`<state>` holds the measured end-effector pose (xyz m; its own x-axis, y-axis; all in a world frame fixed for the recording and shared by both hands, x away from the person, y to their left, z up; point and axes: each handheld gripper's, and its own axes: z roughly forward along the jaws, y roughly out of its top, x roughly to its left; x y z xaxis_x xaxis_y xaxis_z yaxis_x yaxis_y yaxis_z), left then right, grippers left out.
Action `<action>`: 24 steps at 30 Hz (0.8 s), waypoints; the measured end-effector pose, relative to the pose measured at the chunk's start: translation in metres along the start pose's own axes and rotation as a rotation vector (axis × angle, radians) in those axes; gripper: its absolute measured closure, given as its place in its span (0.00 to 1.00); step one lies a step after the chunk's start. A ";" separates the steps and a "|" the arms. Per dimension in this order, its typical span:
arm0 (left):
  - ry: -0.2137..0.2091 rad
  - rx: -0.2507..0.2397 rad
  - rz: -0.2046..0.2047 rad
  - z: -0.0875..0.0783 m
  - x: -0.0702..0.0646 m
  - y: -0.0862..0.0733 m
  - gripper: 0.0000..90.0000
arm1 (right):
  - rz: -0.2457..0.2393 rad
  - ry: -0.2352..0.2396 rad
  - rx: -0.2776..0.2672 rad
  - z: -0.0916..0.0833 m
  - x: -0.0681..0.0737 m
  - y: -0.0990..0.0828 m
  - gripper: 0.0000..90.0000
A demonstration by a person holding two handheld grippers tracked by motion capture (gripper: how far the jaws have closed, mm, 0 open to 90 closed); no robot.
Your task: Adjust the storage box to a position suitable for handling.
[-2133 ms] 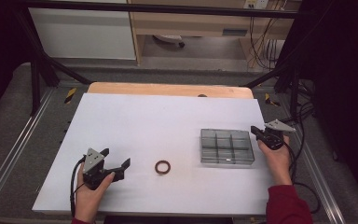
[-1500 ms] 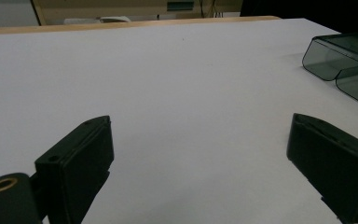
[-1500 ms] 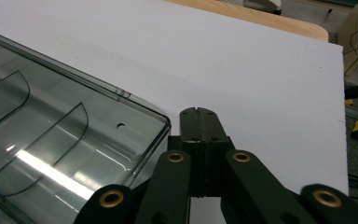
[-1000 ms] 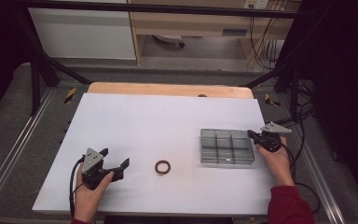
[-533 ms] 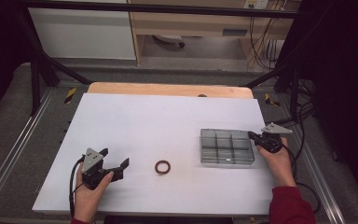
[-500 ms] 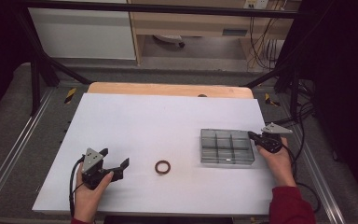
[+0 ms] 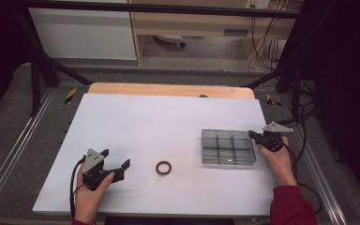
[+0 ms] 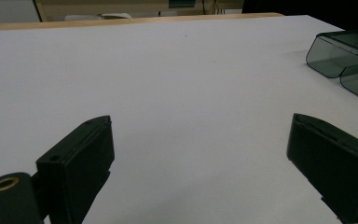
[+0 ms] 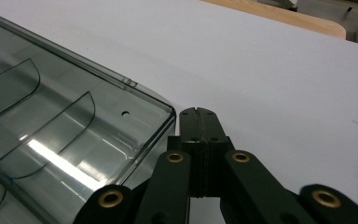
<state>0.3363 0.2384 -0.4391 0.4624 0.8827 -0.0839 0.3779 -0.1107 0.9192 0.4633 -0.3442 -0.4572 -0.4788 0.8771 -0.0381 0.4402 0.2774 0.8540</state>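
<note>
Right gripper (image 9: 199, 116) jaws pressed together, nothing held; tips just beside corner of clear compartment box (image 7: 228, 147). Left gripper (image 7: 117, 169) jaws spread wide, nothing between. Brown ring (image 7: 163, 167) lies near, ahead of left tips. Ring judged light, stiff; grasp across rim advised. Box judged light, slippery, rigid.

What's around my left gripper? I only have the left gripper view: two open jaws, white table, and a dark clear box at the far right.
Observer: A brown ring lies on the table just to the right of the left gripper, apart from it.
Operator: And that box?
Observer: It's a clear divided organizer with six compartments, none visibly holding anything.
Operator: Where's my other gripper?
Observer: The right gripper is shut, its tips beside the organizer's corner; whether they touch is unclear.
</note>
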 end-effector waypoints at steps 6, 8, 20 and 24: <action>0.002 0.003 0.001 0.000 0.001 0.000 0.08 | 0.001 0.010 0.003 0.000 -0.001 0.000 1.00; 0.000 0.003 0.001 0.000 0.000 0.000 0.08 | -0.001 0.015 0.006 -0.002 0.000 0.000 1.00; -0.001 0.003 -0.001 0.001 0.001 0.000 0.08 | -0.030 0.058 0.017 -0.002 0.012 0.002 1.00; 0.000 0.002 0.002 0.000 0.000 0.000 0.08 | -0.044 0.067 0.027 -0.003 0.015 0.002 1.00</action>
<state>0.3368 0.2387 -0.4391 0.4635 0.8823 -0.0821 0.3788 -0.1135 0.9185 0.4543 -0.3314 -0.4546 -0.5475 0.8359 -0.0397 0.4372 0.3261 0.8382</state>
